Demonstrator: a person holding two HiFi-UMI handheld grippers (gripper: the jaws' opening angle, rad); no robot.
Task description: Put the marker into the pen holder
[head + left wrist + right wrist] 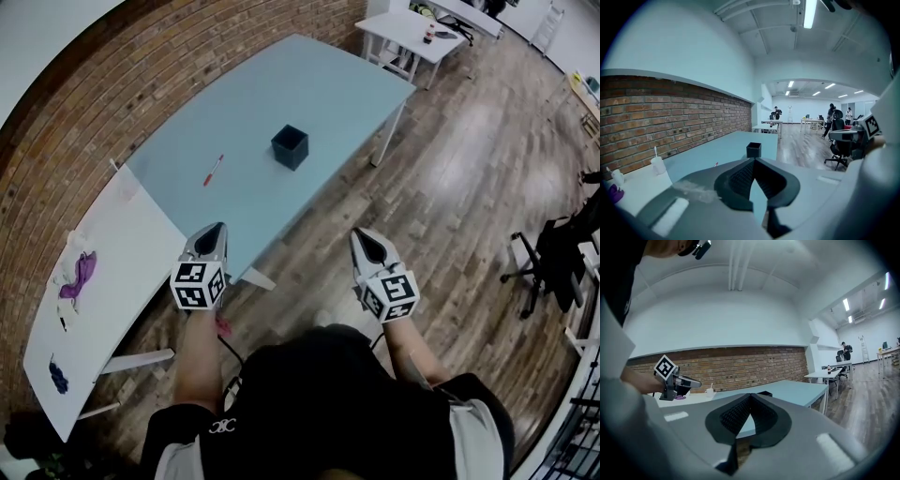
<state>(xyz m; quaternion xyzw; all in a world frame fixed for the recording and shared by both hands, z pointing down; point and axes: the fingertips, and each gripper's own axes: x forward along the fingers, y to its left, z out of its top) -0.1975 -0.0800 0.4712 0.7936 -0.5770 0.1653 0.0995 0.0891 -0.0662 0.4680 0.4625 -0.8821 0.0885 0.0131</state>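
Plainly, nothing was done yet: the marker (pixel 214 170) lay on the worktop (pixel 309 84) apart from the pen holder (pixel 290 146), with my left gripper (pixel 217 229) and right gripper (pixel 362 235) both closed and empty.

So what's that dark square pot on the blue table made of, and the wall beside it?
The pen holder looks like matte dark plastic: crisp square edges, no shine, though that's a guess. The wall is bare brick: reddish blocks with pale mortar lines.

Closed left gripper (pixel 753 160) faces the pen holder (pixel 753 150).
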